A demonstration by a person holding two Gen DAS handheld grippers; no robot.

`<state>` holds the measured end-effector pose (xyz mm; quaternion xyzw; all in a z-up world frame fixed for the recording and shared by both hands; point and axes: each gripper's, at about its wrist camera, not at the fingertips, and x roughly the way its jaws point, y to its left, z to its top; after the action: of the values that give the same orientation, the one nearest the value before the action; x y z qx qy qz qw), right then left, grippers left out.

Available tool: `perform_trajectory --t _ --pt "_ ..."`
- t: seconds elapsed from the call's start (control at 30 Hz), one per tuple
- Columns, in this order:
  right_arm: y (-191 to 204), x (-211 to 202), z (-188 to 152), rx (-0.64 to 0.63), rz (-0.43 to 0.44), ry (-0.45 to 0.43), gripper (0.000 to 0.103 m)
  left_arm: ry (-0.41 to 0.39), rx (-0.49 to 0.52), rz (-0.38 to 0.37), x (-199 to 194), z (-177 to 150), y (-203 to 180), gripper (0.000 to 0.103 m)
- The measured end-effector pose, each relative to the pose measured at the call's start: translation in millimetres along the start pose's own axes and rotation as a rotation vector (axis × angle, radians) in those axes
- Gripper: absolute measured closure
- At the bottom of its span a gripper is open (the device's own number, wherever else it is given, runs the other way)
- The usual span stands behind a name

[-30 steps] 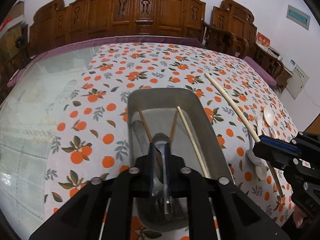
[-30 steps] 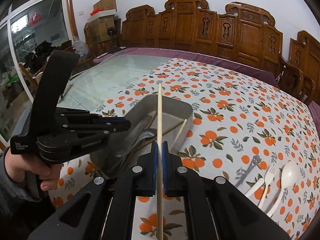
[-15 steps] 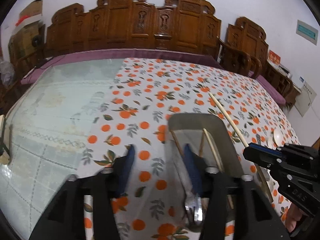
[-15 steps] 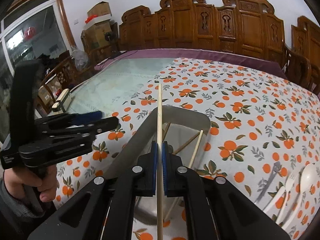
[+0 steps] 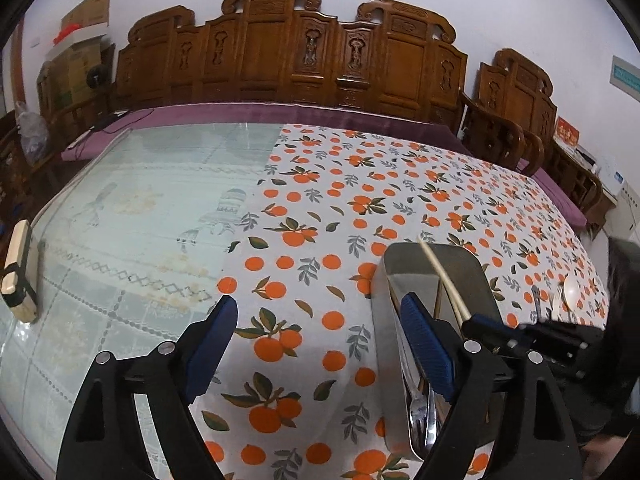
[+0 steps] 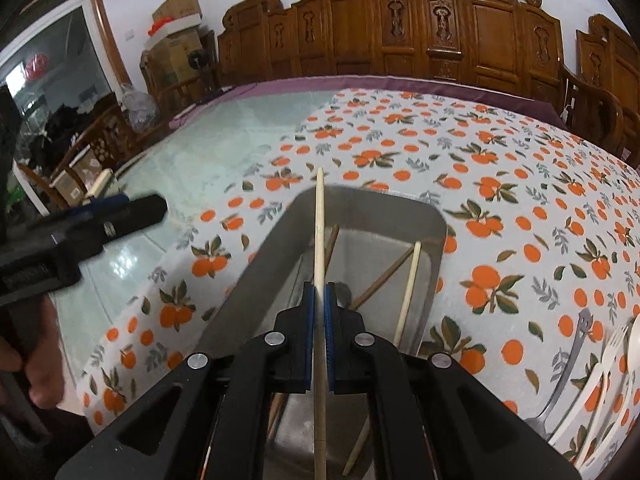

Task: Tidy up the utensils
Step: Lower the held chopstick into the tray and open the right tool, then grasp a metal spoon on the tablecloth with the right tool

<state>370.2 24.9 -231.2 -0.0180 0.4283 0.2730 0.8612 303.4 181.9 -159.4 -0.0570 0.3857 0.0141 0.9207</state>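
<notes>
pale chopstick [image 6: 319, 240] | raised over tray | metal tray [image 6: 256, 280] | holds chopsticks, cutlery

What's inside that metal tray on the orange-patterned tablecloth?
Inside the metal tray lie a pale chopstick, brown chopsticks and a metal utensil. The right gripper and its held chopstick cover the rest.

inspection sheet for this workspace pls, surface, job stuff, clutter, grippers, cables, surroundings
surface: table part glass, part orange-print cloth
job's things: metal tray holding chopsticks and a spoon; pale chopstick; fork and spoons on the cloth
clutter: wooden block
grippers: left gripper opening, nothing between; right gripper shut on the pale chopstick over the tray
cables: dark cable at the far edge
surroundings: carved chairs, boxes
</notes>
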Motion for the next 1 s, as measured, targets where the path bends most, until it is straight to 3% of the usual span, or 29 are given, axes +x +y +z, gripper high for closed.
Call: perform_trajectory --t 0.23,0.5,0.6,0.83,1.0 --pt "-4.5 -2.0 -3.4 -0.034 0.006 0.002 0.096 0.003 0.009 -0.002 -2.2 -0.4 -5.6 0.023" --pt "-33.6 -67.1 -8.1 -0.075 -0.045 -0.083 0.095 -0.012 0.040 -0.035 -12.6 -2.0 -29.3 0.022" --pt "-56.3 -95.3 -16.5 -0.065 -0.089 -0.107 0.075 -0.012 0.060 -0.056 -14.6 -3.8 -43.4 0.021" --pt "-109.3 -134.5 -50.5 -0.048 -0.207 -0.102 0.073 -0.032 0.114 -0.130 -20.8 -7.5 -86.6 0.017" --pt "-134.2 -129.2 -71.3 -0.001 -0.205 -0.053 0.073 -0.031 0.180 -0.160 -20.0 -13.4 -122.0 0.017"
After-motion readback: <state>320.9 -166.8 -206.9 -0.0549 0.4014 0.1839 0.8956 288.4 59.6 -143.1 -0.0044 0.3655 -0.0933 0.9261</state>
